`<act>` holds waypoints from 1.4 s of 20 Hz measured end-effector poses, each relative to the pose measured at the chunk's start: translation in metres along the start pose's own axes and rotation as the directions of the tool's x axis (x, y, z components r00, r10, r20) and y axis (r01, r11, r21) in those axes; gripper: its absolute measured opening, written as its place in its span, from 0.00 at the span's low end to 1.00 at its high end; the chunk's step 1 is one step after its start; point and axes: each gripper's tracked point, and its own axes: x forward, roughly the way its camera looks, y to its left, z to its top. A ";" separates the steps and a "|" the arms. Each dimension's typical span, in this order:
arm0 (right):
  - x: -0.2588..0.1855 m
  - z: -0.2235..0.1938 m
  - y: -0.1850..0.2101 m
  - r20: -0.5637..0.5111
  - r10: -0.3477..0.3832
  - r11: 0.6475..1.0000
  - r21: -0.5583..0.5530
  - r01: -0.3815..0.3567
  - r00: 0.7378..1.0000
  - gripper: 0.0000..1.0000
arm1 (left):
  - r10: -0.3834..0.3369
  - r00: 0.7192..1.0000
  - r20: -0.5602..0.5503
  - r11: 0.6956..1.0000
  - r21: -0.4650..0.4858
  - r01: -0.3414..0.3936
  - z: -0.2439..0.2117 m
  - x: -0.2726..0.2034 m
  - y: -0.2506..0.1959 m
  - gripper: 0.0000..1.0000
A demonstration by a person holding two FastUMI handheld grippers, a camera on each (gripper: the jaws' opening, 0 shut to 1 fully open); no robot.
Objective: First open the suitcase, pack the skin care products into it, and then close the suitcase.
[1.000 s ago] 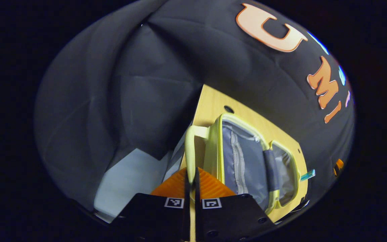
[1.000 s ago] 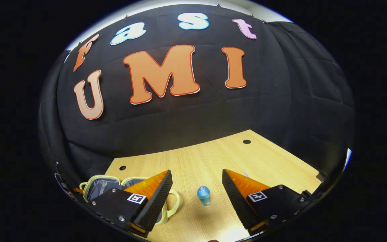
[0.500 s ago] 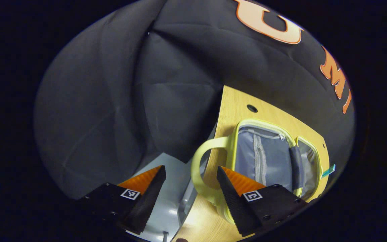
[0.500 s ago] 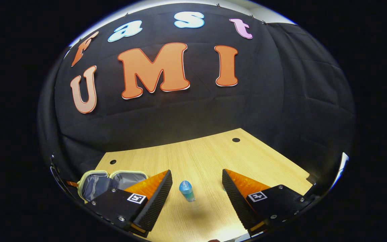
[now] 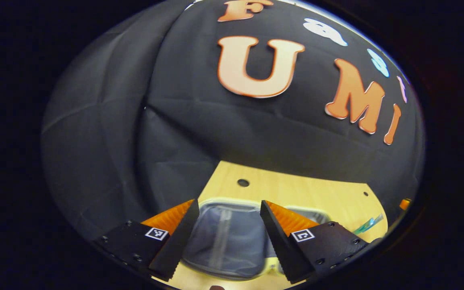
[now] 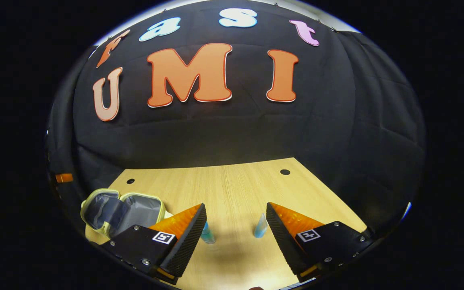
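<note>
Suitcase (image 5: 232, 237) lies open at bottom centre, under your released left tool (image 5: 228, 237); your right tool (image 6: 236, 237) gapes too, with two blue bottles (image 6: 207, 233) between its fingers on the tabletop (image 6: 232, 189).

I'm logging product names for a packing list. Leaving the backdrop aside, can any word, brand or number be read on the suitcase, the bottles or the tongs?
Suitcase: no text shows.
Teal bottle: too small and partly hidden to read.
Pale blue tube: too small to read.
Left tongs and right tongs: only square black-and-white code patches, no words or numbers.
</note>
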 end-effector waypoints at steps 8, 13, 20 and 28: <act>0.034 -0.019 -0.034 -0.009 0.068 0.992 -0.103 -0.069 0.998 0.95 | -0.038 0.994 0.106 0.995 0.094 0.028 -0.010 -0.013 -0.203 0.98; 0.048 -0.032 -0.057 -0.023 0.076 0.992 -0.103 -0.078 0.997 0.95 | -0.167 0.983 0.081 0.978 0.140 0.155 -0.048 -0.011 -0.330 0.97; 0.059 -0.058 -0.091 -0.062 0.075 0.990 -0.115 -0.082 0.995 0.95 | -0.282 0.958 0.045 0.941 0.208 0.267 -0.112 -0.003 -0.446 0.98; 0.066 -0.091 -0.127 -0.137 0.055 0.990 -0.123 -0.072 0.989 0.95 | -0.266 0.964 -0.010 0.916 0.309 0.256 -0.216 0.013 -0.480 0.97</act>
